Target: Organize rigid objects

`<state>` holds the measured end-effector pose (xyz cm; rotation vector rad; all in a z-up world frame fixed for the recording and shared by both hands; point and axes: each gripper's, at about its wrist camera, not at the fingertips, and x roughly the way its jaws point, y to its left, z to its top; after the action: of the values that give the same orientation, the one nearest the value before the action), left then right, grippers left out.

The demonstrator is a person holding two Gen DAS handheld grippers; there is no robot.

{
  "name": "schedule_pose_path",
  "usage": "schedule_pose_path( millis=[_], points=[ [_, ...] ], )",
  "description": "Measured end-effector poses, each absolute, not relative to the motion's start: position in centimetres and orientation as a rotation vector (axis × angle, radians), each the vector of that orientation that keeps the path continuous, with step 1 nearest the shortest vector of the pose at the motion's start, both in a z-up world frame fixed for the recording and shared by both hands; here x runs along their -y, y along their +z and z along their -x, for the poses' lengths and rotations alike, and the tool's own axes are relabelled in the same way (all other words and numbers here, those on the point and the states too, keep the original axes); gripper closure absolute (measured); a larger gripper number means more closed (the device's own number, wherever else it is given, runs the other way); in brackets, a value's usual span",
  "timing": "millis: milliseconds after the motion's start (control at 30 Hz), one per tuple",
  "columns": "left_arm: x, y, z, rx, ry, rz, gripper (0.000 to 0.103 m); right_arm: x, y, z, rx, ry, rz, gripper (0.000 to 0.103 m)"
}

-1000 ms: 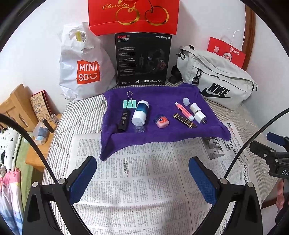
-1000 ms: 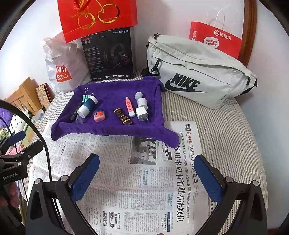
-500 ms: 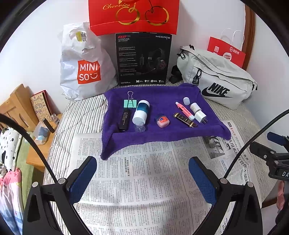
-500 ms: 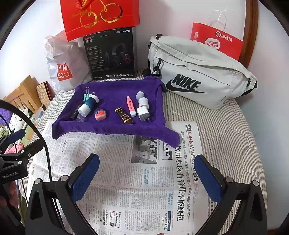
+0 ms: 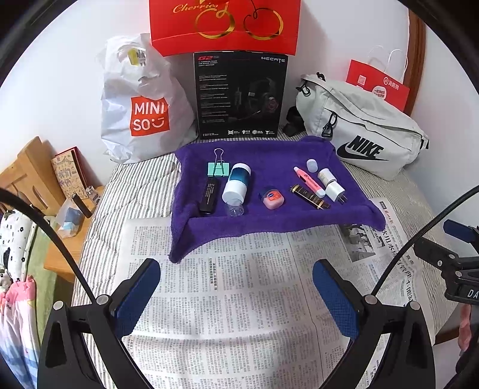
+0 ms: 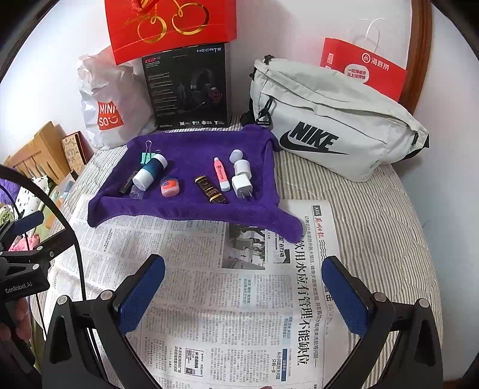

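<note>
A purple towel [image 5: 269, 221] [image 6: 185, 209] lies across the far part of the newspaper and carries several small items. On it are a green binder clip [image 5: 218, 169], a black stick [image 5: 210, 196], a blue-and-white bottle [image 5: 236, 185] [image 6: 149, 173], a pink round tin [image 5: 271, 198] [image 6: 169, 187], a dark gold-printed tube [image 5: 310, 196] [image 6: 210, 189], a pink marker [image 5: 308, 181] [image 6: 221, 173] and a white charger plug [image 5: 336, 190] [image 6: 242, 185]. My left gripper [image 5: 236, 294] and right gripper [image 6: 244, 294] hover open over the newspaper, short of the towel, holding nothing.
Along the wall stand a white Miniso bag [image 5: 140, 104], a black headset box [image 5: 239, 95], a red cherry bag [image 5: 224, 24] and a grey Nike bag [image 6: 335, 125] with a red paper bag [image 6: 362, 68] behind. A wooden side table [image 5: 60, 209] sits left of the bed.
Both grippers have edged slightly forward toward the towel; both stay open and no item has moved.
</note>
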<state>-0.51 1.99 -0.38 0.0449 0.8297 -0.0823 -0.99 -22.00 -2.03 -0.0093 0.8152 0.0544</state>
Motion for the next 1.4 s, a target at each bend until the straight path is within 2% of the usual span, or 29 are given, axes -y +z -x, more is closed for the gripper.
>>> schedule_pose_path(
  millis=[1400],
  points=[
    [-2.31,-0.05,0.78,-0.822,-0.079,-0.041,0.0,21.74,-2.21,1.07,-0.818,0.059,0.014,0.0]
  ],
)
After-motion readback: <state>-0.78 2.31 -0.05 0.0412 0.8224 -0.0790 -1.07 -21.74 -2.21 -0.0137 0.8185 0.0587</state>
